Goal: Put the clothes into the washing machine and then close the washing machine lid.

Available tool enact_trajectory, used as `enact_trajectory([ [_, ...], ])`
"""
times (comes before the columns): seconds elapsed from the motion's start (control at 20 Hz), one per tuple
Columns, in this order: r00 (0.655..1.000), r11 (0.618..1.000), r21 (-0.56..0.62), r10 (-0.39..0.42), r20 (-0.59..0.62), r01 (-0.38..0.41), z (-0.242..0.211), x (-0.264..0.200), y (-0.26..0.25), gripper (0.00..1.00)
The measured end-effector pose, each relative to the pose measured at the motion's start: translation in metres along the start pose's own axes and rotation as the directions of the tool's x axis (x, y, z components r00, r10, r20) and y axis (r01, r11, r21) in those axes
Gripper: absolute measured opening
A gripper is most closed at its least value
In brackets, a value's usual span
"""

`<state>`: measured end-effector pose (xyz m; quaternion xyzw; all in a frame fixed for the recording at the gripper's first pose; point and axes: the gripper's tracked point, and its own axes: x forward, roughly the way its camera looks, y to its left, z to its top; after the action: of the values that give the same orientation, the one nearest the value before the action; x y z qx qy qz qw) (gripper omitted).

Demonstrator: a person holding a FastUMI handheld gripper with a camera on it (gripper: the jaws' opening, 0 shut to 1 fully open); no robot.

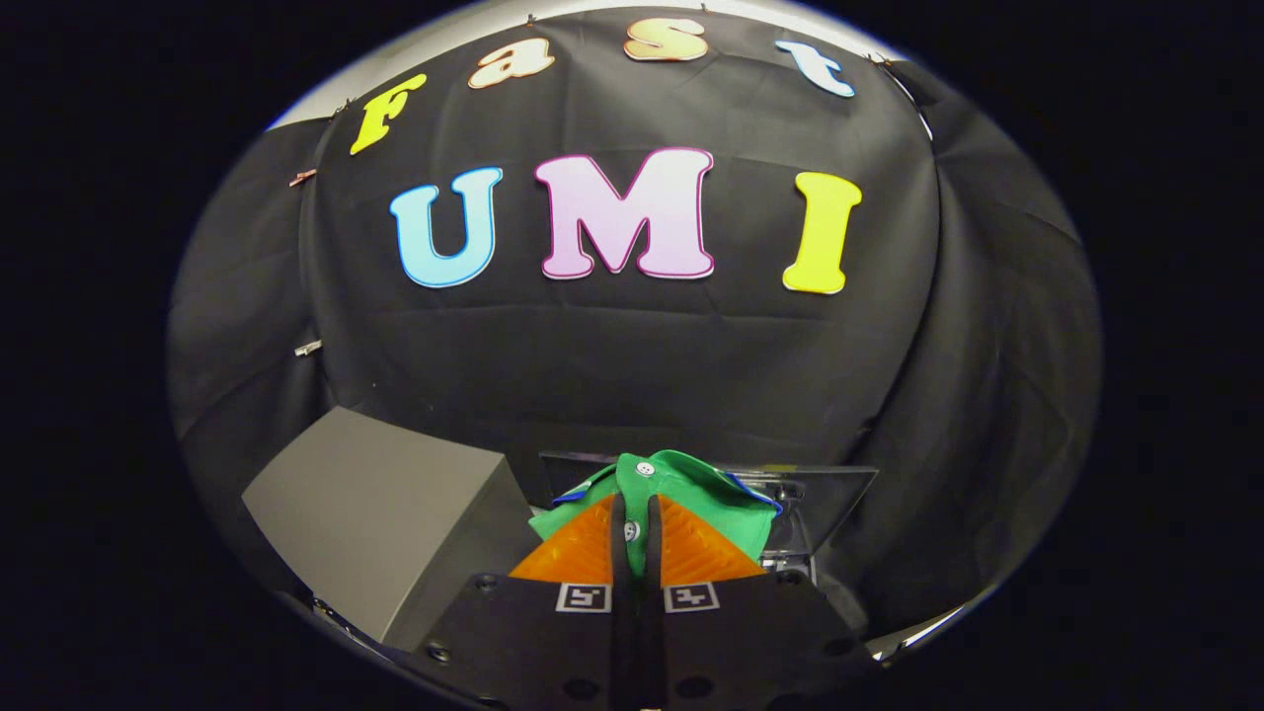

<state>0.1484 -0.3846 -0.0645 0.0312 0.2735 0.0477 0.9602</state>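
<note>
the gripper (637, 528) is pinched tight on the green shirt (691, 484), which bunches up between the fingers and spills just ahead of them. the clear lid (829, 494) stands open right behind the shirt. the grey box (385, 513) sits off to the left. the washer seems to lie ahead and below, so the shirt likely goes forward and down.

Light falls from above and in front, leaving the black cloth wall (632, 375) evenly lit and dim toward its lower folds. Fisheye distortion bows the wall and curves the grey box (385, 513). The fingers (691, 553), pinching green clothes (691, 494), look sharp and unblurred.
</note>
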Motion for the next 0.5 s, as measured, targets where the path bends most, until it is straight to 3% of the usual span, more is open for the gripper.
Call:
enact_trajectory([
  [0.25,0.993,0.996,-0.081,0.012,-0.121,-0.022,-0.08,0.029,-0.011,0.05],
  [0.5,0.951,0.993,-0.107,0.01,-0.308,-0.045,-0.19,0.062,-0.017,0.05],
])
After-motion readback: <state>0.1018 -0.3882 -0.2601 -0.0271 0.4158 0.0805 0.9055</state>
